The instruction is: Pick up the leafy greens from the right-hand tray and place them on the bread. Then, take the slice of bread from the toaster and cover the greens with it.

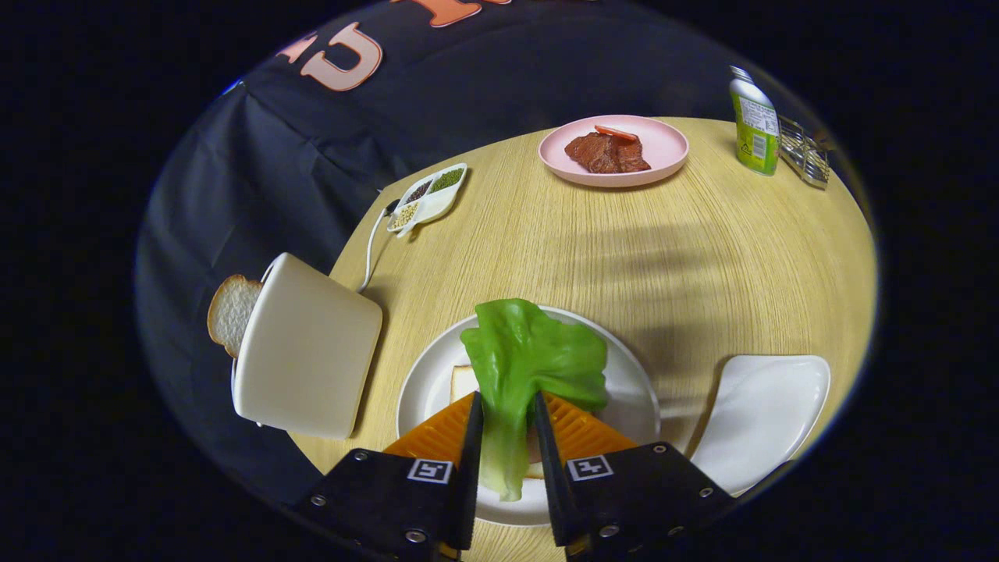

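Gripper view: the tool [507, 410] holds the leafy greens [531, 355] by the pale stem, both fingers pressing it, above the round plate [632, 375] with the bread [463, 382]. Left of it, on the bench [663, 250], the toaster [306, 347] carries a bread slice [231, 311].

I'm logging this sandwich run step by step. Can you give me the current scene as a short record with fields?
claw: shut on the lettuce leaf
lettuce leaf: held by its stem, over the round white plate
round white plate: bread slice partly visible under the leaf
toaster: beside the plate, toast slice sticking out
white tray: on the plate's other side
pink plate: far across the table, holds meat
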Tool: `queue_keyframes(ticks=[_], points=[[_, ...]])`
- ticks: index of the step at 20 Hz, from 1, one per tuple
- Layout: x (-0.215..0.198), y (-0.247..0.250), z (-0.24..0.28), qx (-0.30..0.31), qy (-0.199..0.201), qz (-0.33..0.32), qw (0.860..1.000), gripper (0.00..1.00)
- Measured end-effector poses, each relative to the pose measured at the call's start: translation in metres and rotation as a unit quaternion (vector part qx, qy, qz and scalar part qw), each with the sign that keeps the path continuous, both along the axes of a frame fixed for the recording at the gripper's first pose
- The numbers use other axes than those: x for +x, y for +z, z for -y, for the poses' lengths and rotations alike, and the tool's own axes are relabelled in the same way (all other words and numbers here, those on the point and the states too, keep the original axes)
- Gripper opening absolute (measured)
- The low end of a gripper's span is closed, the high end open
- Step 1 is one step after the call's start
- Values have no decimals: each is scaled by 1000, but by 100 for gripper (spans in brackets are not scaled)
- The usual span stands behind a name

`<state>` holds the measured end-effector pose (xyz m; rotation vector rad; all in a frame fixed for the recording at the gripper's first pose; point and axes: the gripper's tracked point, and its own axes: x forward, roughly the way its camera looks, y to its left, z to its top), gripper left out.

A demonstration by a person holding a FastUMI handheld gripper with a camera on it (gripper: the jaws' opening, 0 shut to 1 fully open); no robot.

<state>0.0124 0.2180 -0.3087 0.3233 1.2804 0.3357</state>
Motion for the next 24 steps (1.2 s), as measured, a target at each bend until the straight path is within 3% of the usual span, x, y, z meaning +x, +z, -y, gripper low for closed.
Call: queue_keyframes(ticks=[4, 13, 18, 24], points=[[-1, 5, 1, -44, 38, 32, 998, 57], [10, 38, 9, -81, 34, 66, 994, 75], [27, 83, -17, -62, 32, 93, 993, 87], [44, 153, -82, -22, 43, 118, 992, 92]])
